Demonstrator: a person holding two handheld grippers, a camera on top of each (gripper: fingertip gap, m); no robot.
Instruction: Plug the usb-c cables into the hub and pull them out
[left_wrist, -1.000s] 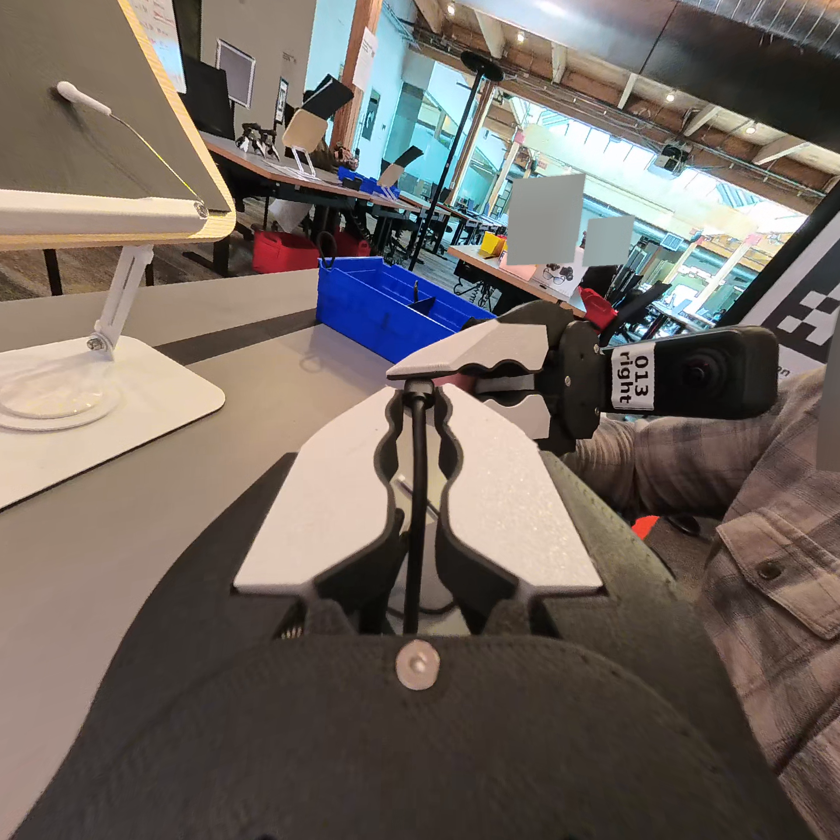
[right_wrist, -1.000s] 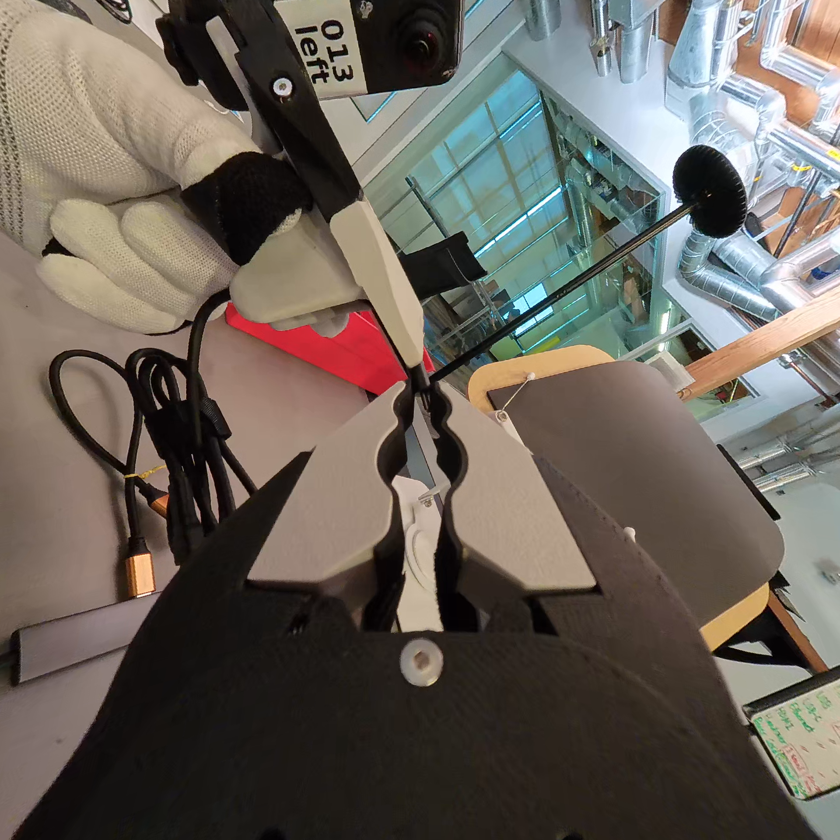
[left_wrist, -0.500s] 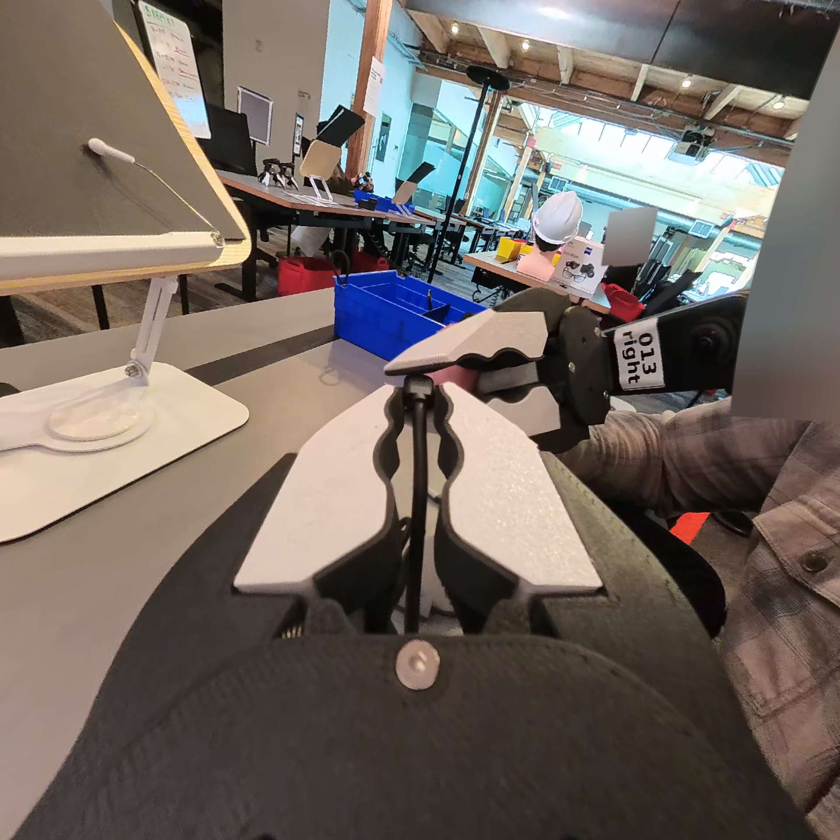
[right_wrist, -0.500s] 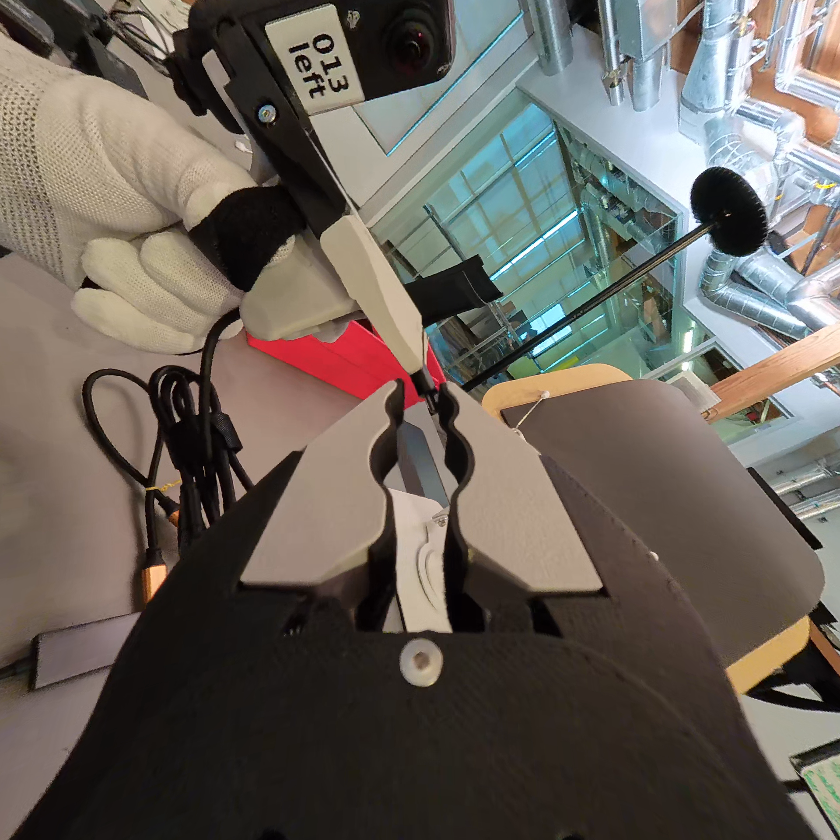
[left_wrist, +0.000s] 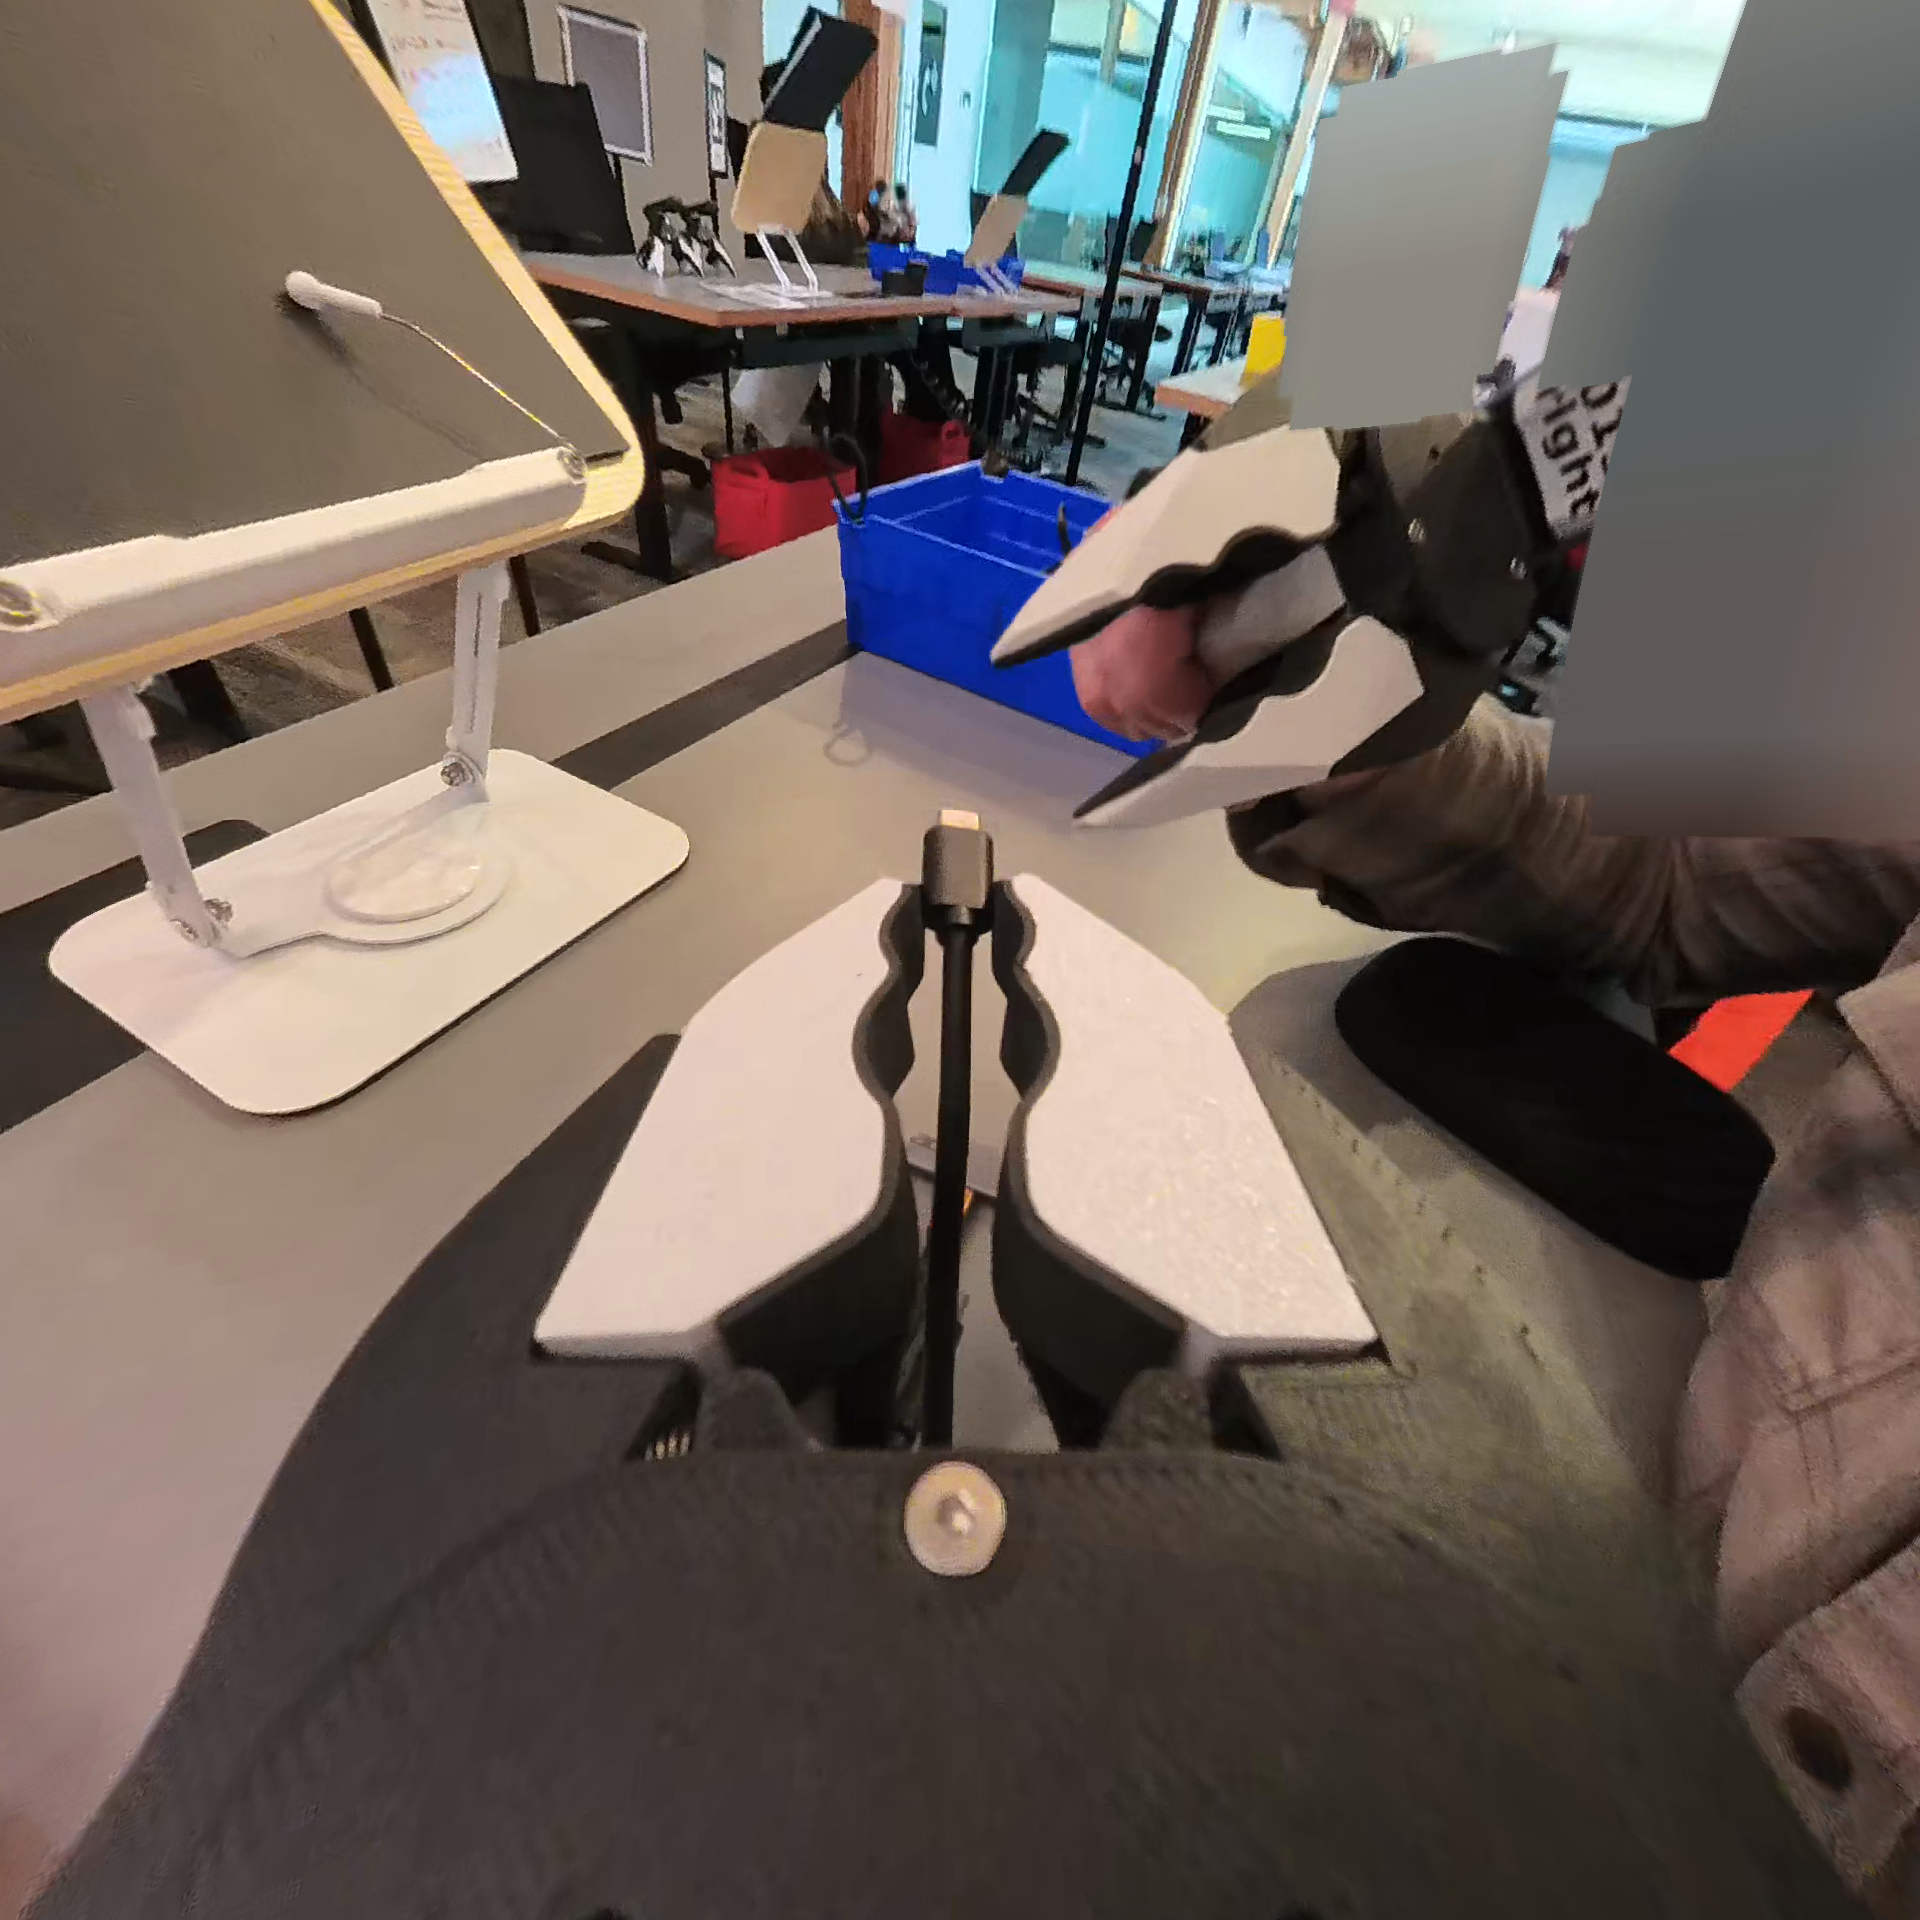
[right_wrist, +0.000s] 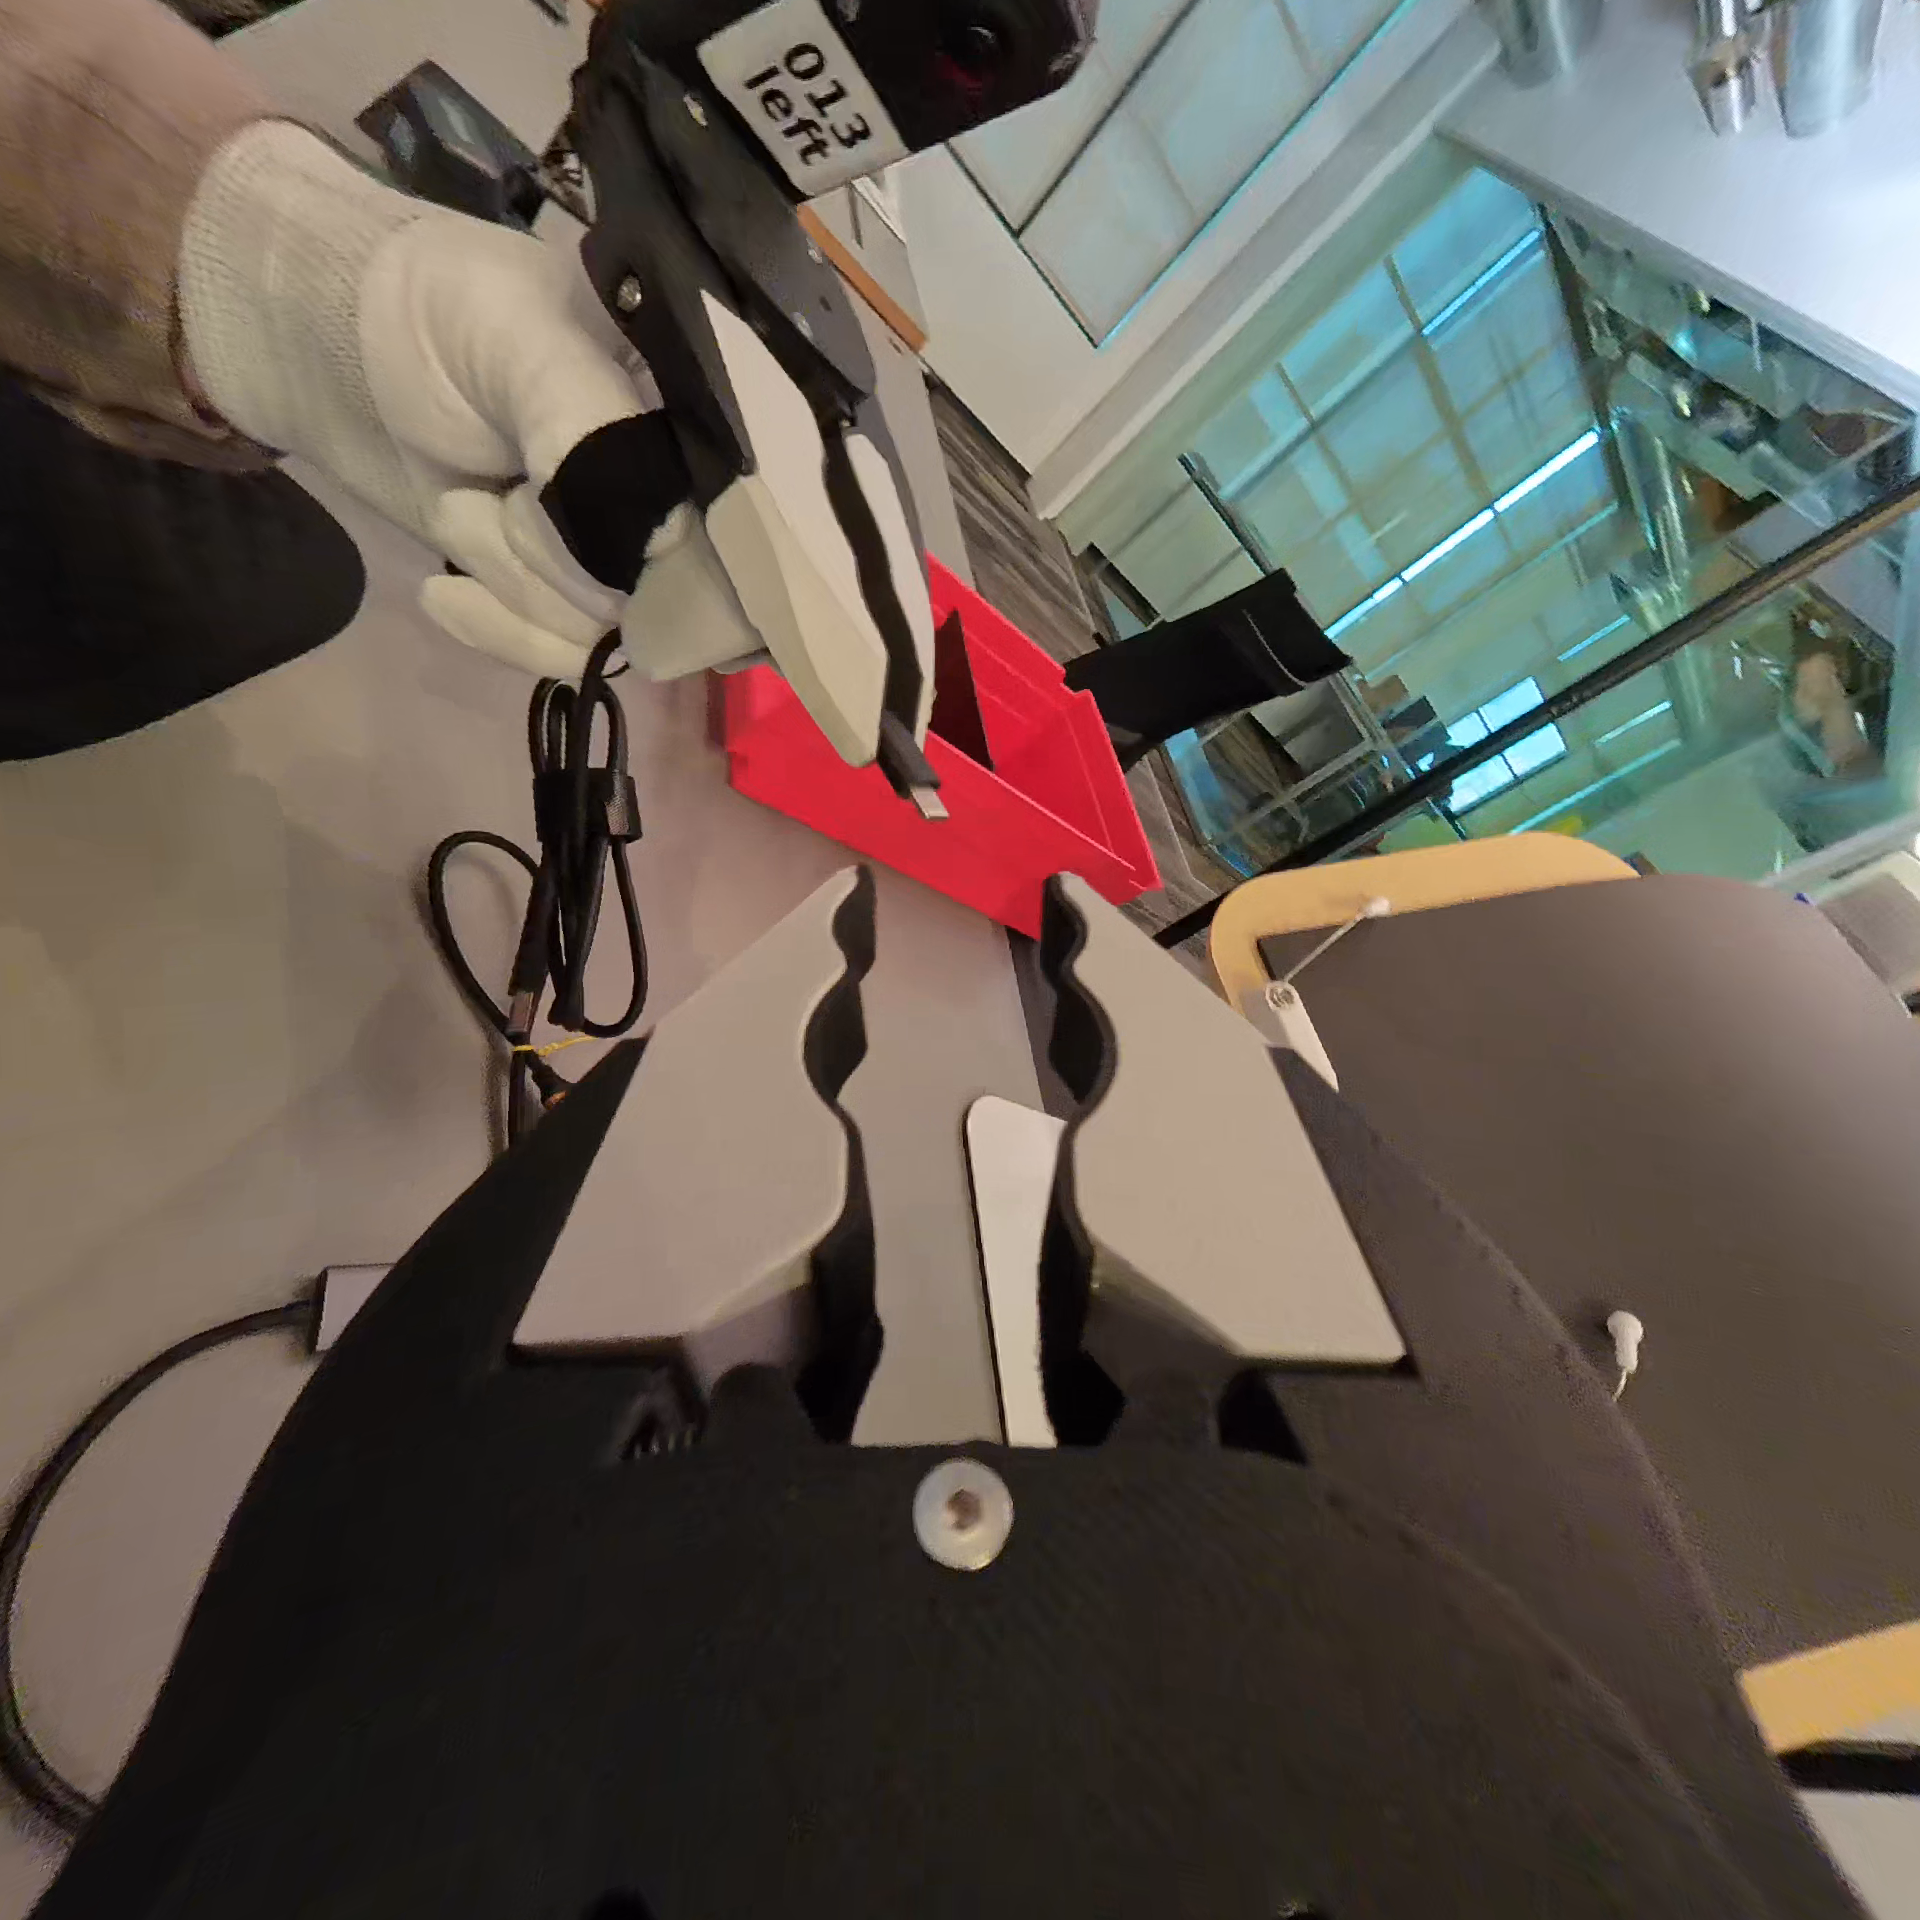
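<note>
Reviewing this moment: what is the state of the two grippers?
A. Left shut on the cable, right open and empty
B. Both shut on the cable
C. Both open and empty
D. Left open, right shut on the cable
A: the left gripper pinches the black cable with its plug sticking out past the fingertips, while the right gripper shows a wide gap with nothing in it.

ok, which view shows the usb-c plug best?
Left wrist view: the usb-c plug sits centred, sticking out past the left gripper tips, metal tip visible. Right wrist view shows it smaller, side-on, against the red bin.
</note>
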